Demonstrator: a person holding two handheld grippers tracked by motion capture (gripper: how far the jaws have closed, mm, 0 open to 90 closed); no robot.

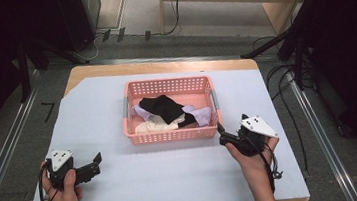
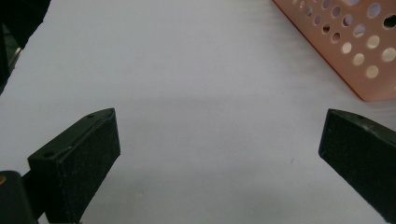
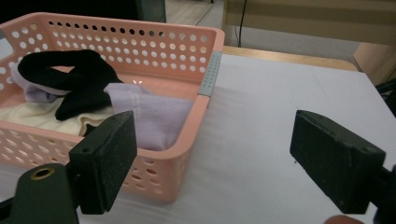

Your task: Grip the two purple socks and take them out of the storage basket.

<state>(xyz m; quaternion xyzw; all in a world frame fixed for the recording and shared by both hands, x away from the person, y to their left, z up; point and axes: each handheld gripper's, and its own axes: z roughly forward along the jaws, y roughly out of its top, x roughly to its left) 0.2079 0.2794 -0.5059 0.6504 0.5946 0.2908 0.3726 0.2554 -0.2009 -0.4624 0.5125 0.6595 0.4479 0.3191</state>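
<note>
Both tools are gaping wide with nothing gripped: the right tool (image 1: 221,132) is hovering at the pink basket's (image 1: 172,135) near right corner, the left tool (image 1: 94,165) lying level off its near left. The basket is holding black socks (image 1: 163,106), a lilac sock (image 3: 152,114) and a cream sock (image 1: 156,126).

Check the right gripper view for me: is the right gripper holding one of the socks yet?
No. The right gripper stands with its jaws wide apart and nothing between them, while the lilac sock lies in the pink basket.
</note>
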